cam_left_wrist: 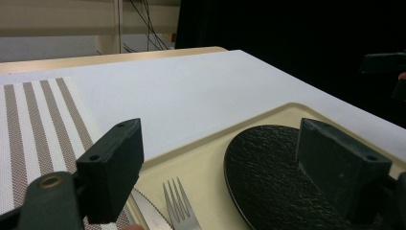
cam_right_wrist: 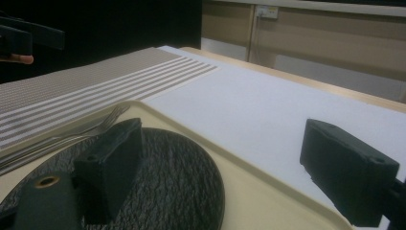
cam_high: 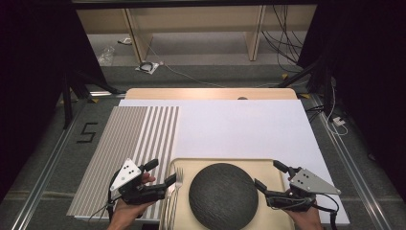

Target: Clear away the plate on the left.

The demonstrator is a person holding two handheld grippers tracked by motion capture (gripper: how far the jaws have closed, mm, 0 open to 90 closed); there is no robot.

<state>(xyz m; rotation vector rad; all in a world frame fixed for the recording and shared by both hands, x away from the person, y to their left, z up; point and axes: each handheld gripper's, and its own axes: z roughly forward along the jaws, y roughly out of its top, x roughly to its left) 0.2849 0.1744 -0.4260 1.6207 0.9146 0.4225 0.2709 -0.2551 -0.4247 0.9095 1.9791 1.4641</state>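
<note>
— What's in front of you, biggest thing first?

— The tabletop (cam_high: 249,127), covered by a white sheet, with its bare wooden edge showing at the far side. On its left part lies a striped placemat (cam_high: 127,153), grey with white stripes on its right side. Nearest to me sits a cream tray (cam_high: 268,167), its near end running out of the high view.

— And on the tray?

— A round black plate (cam_high: 222,195) with a rough, stone-like surface, lying flat in the middle. To the left of it, inside the tray's left rim, lies a fork (cam_high: 177,184), tines pointing away from me. In my left gripper view a knife blade (cam_left_wrist: 146,213) with a serrated edge lies just beside the fork, on its left.

— Where are your hands?

— My left gripper (cam_high: 162,173) sits over the tray's left edge, just left of the fork. Its jaws stand wide apart with nothing between them; they aren't touching the cutlery. My right gripper (cam_high: 268,176) sits at the right side of the plate, one jaw near the plate's rim, the other out toward the tray's right rim. Those jaws are wide too, and hold nothing.

— Is the plate touched?

— I can't tell for the right inner jaw; it's very close to the rim.
</note>
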